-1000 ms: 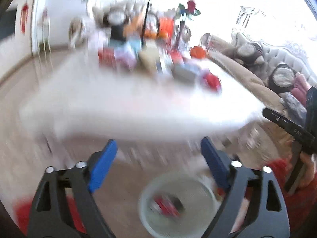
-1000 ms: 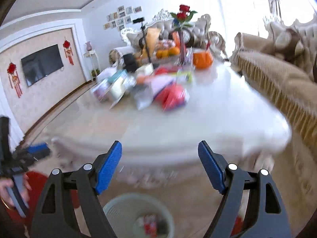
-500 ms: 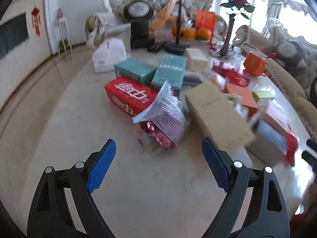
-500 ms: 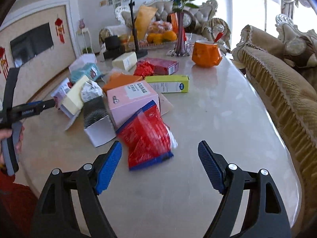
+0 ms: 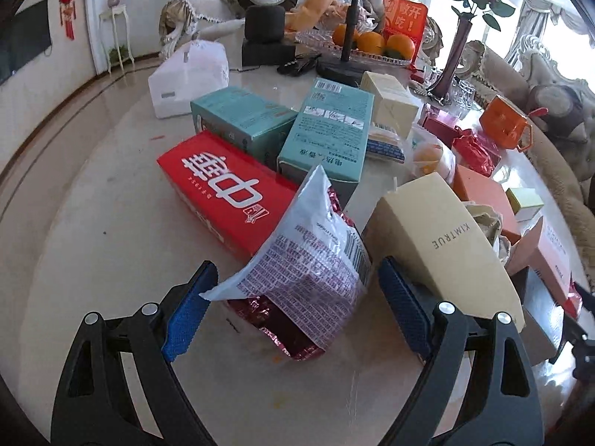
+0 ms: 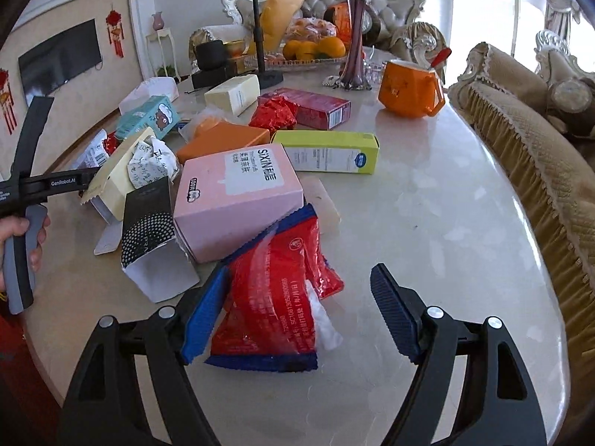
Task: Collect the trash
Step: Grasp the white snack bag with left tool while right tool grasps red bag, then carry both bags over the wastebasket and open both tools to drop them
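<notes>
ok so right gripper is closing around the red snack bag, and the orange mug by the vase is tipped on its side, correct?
One thing is off: the orange mug stands upright beside the vase, not on its side, as the right wrist view shows. The rest holds: the right gripper is closing with the red snack bag between its jaws.

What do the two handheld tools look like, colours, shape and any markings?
Both tools, left and right, have black triangular cut-out frames, silver rivets and ribbed blue finger pads. Seen from the right wrist, the left one has a grey handle and "GenRobot.AI" lettering.
</notes>
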